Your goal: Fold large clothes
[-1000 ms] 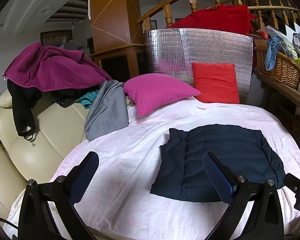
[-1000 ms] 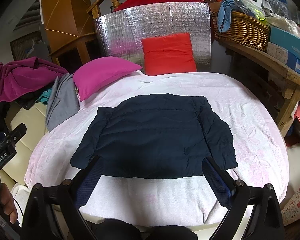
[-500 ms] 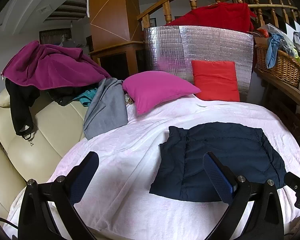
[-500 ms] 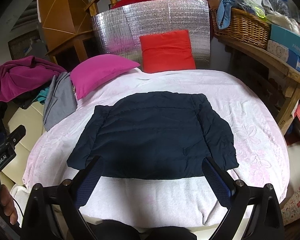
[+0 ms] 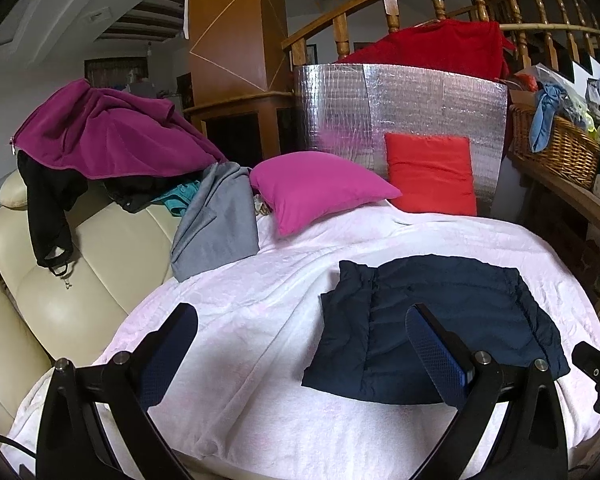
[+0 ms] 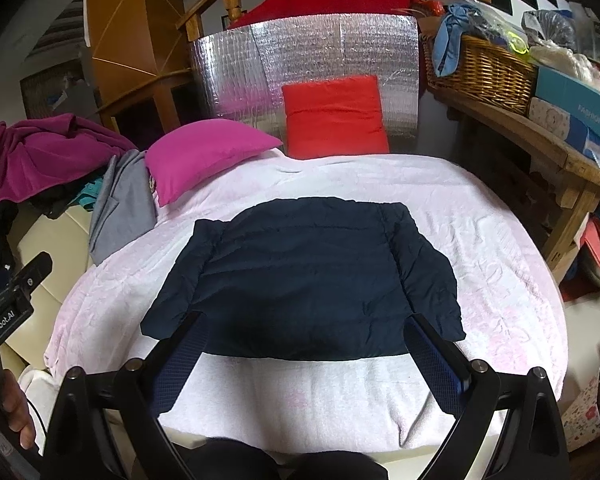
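The left gripper (image 5: 300, 344) and right gripper (image 6: 306, 354) are both hovering with fingers spread wide, holding nothing. The navy jacket (image 6: 304, 280) is lying flat on the pink blanket (image 6: 480, 216), just beyond the right gripper. A wicker basket (image 6: 488, 72) is holding clothes on a wooden shelf (image 6: 540, 140). Pillows are resting behind.
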`<state>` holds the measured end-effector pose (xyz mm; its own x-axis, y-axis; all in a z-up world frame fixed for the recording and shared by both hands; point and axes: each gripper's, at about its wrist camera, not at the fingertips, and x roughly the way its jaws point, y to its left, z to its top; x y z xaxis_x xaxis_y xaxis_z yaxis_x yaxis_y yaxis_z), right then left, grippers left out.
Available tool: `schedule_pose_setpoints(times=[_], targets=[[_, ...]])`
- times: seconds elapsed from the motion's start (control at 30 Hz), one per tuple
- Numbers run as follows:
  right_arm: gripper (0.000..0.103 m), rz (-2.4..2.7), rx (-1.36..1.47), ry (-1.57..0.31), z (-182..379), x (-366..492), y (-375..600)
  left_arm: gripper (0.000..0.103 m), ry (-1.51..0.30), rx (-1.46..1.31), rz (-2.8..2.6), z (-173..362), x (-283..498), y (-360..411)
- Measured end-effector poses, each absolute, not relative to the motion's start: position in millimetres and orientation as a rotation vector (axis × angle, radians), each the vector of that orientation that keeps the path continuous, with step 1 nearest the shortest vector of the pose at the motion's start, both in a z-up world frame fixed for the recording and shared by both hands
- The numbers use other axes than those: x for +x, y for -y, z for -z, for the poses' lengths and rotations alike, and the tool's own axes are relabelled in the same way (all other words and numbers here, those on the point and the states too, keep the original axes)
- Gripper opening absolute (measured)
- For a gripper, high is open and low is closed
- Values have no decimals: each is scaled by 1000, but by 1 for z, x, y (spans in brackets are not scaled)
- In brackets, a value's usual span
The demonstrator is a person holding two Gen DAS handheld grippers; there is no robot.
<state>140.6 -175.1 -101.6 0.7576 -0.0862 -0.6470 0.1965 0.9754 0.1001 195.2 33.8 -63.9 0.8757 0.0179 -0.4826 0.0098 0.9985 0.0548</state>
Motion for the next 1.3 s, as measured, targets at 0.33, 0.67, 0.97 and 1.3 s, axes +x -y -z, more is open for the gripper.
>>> schedule_pose_setpoints(times=[0.33, 0.67, 0.97, 1.3], targets=[[100, 164, 163, -685, 95, 137, 177, 103, -498, 49, -3, 61, 192, -36], [100, 162, 159, -676, 90, 136, 179, 103, -492, 49, -6, 58, 192, -34], [100, 170, 166, -675, 91, 138, 187, 103, -496, 59, -10, 60, 195, -32], [100, 169, 173, -678, 92, 139, 188, 103, -496, 60, -11, 59, 192, -32]])
